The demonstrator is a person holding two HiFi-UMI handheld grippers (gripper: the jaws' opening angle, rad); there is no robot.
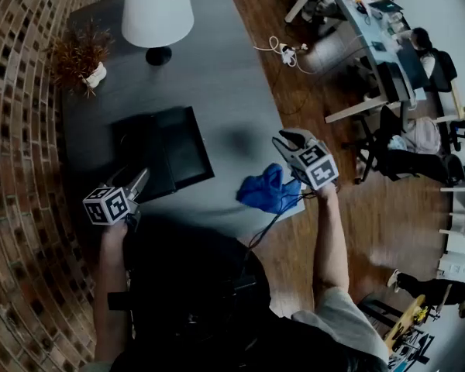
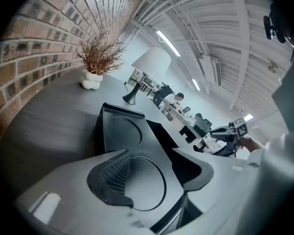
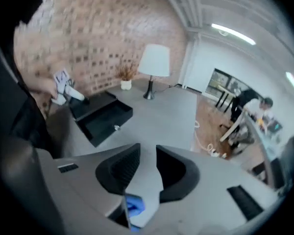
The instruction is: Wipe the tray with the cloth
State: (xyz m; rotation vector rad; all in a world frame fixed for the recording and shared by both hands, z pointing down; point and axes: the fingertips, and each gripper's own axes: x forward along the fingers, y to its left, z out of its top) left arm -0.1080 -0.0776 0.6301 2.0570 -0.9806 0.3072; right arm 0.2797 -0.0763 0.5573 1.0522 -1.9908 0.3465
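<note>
The person's two bare forearms reach forward from the bottom of the head view, each hand holding a gripper. The left gripper (image 1: 138, 180) is at the near left corner of the tray (image 1: 178, 149). In the left gripper view its jaws stand wide apart with nothing gripped, and the tray's dark surface with two round recesses shows in the gap between them (image 2: 152, 155). Whether the jaws touch the tray cannot be told.

The cloth (image 1: 265, 192), blue and crumpled, lies on the grey table (image 1: 217, 76) to the right of the tray, clear of it and close to the table's near edge. The right gripper (image 1: 291, 138) is held on the far right side of the cloth, well to the right of the tray. In the right gripper view its jaws are parted by a narrow gap with nothing between them (image 3: 148, 153), and a bit of the cloth (image 3: 134, 204) shows below them. That view also shows the tray (image 3: 100, 114) off to the left.

Beyond the tray a lamp (image 1: 156, 10) with a white shade stands on a dark base. To the left of the lamp, behind the tray, a dried plant (image 1: 77, 53) sits in a small white vase by the brick wall (image 1: 15, 130). Far to the right of the tray, off the table, are a wooden floor, desks and seated people.
</note>
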